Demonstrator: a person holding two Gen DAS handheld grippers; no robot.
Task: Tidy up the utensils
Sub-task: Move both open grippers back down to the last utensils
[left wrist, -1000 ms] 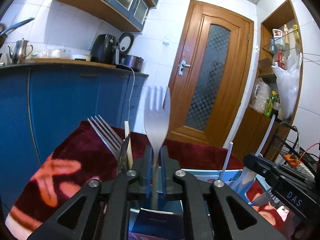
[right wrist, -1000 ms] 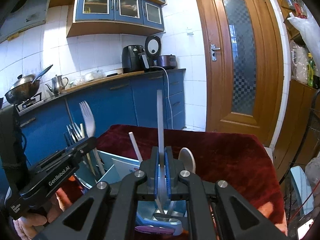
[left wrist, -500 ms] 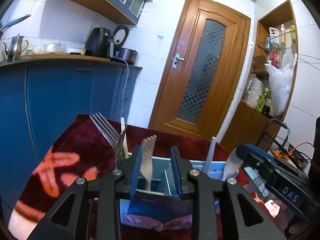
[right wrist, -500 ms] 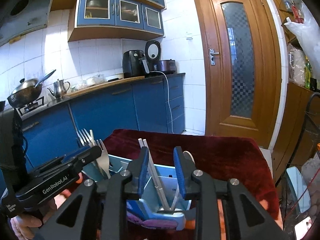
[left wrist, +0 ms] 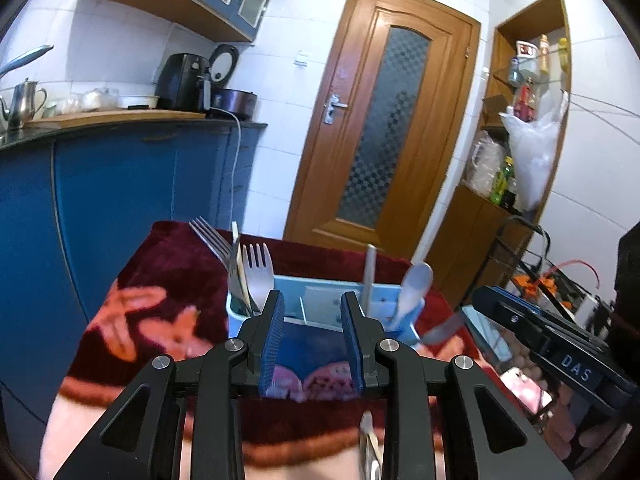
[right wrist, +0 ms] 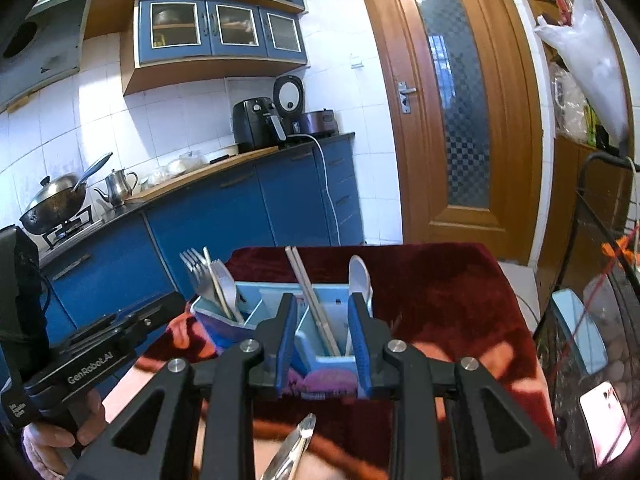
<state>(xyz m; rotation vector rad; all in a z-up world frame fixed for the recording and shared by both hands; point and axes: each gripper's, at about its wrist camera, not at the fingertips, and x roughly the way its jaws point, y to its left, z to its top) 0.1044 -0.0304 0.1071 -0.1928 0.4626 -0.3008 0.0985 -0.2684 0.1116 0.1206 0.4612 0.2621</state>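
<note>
A light blue utensil holder (left wrist: 320, 294) (right wrist: 256, 300) stands on the dark red cloth. Forks (left wrist: 256, 270) (right wrist: 200, 276) stand in its left compartment, chopsticks (left wrist: 369, 274) (right wrist: 310, 300) in the middle, a spoon (left wrist: 414, 284) (right wrist: 358, 274) at the right. My left gripper (left wrist: 312, 340) is open and empty, just in front of the holder. My right gripper (right wrist: 323, 340) is open and empty, also just in front of it. A loose metal utensil (right wrist: 292, 448) lies on the cloth below the right gripper; it also shows in the left wrist view (left wrist: 368, 440).
The red patterned cloth (left wrist: 160, 280) covers a small table. Blue kitchen cabinets (right wrist: 240, 216) stand to the left, a wooden door (left wrist: 384, 132) behind. A wire rack (right wrist: 600, 280) and a phone (right wrist: 604, 412) are at the right.
Both grippers let go: the left released its fork into the left compartment, the right released its chopstick into the middle one. Both opened and drew back from the holder.
</note>
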